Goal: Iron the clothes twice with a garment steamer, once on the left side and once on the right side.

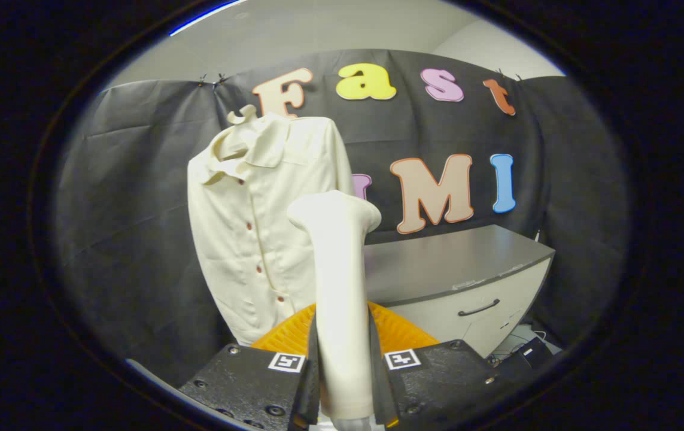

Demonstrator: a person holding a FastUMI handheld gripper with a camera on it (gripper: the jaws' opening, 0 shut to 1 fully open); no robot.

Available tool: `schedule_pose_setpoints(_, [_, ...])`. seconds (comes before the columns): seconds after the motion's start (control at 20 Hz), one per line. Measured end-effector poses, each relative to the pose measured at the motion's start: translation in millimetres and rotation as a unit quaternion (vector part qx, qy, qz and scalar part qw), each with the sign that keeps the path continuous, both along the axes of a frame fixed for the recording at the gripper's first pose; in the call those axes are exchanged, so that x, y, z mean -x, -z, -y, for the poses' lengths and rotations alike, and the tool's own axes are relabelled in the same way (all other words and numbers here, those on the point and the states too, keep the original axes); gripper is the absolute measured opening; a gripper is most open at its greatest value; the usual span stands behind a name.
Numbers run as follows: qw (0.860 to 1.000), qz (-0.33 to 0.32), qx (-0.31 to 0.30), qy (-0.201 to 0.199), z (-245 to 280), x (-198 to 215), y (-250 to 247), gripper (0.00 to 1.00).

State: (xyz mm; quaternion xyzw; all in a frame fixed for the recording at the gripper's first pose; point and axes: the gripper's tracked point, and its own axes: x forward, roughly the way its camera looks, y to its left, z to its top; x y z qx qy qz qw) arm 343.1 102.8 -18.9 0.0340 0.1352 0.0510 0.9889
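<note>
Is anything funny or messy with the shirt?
The shirt hangs a bit tilted, and its collar is rumpled and uneven. The gripper is shut on the steamer, which stands upright. Nothing looks spilled or broken.

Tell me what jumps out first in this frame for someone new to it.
The cream garment steamer stands upright between the fingers, which press on its handle from both sides, its head level with the shirt's front. Just beyond hangs the cream button-up shirt against the black cloth wall. Beside the shirt stands a grey-topped cabinet with a drawer.
</note>
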Motion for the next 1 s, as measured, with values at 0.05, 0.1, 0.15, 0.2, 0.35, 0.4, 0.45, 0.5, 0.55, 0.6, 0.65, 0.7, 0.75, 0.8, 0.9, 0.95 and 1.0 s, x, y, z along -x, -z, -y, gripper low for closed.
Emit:
schedule_pose_setpoints(0.05, [1.0,0.004,0.0,0.001,-16,12,-4,0.35])
schedule_pose_setpoints(0.1, [1.0,0.01,-0.005,0.002,-32,22,-8,0.35])
schedule_pose_setpoints(0.15, [1.0,0.011,-0.01,0.0,-50,30,-11,0.34])
schedule_pose_setpoints(0.2, [1.0,0.01,-0.012,-0.001,-66,36,-14,0.34])
schedule_pose_setpoints(0.35, [1.0,0.01,-0.022,-0.007,-106,43,-20,0.34])
schedule_pose_setpoints(0.4, [1.0,0.008,-0.028,-0.011,-119,45,-21,0.34])
schedule_pose_setpoints(0.45, [0.999,0.006,-0.031,-0.017,-132,46,-19,0.34])
schedule_pose_setpoints(0.5, [0.999,0.013,-0.03,-0.025,-145,46,-23,0.34])
schedule_pose_setpoints(0.55, [0.999,0.017,-0.023,-0.034,-156,46,-24,0.34])
schedule_pose_setpoints(0.6, [0.999,0.024,-0.014,-0.042,-166,42,-26,0.34])
schedule_pose_setpoints(0.65, [0.999,0.02,-0.007,-0.048,-174,34,-21,0.34])
schedule_pose_setpoints(0.7, [0.999,0.013,-0.004,-0.053,-182,26,-15,0.34])
schedule_pose_setpoints(0.75, [0.998,0.006,-0.006,-0.059,-192,17,-8,0.34])
schedule_pose_setpoints(0.8, [0.998,0.004,-0.01,-0.067,-203,8,-3,0.34])
schedule_pose_setpoints(0.9, [0.996,0.011,-0.019,-0.086,-229,-10,-4,0.34])
schedule_pose_setpoints(0.95, [0.995,0.021,-0.019,-0.092,-239,-20,-6,0.34])
schedule_pose_setpoints(1.0, [0.995,0.031,-0.016,-0.097,-249,-31,-8,0.34])
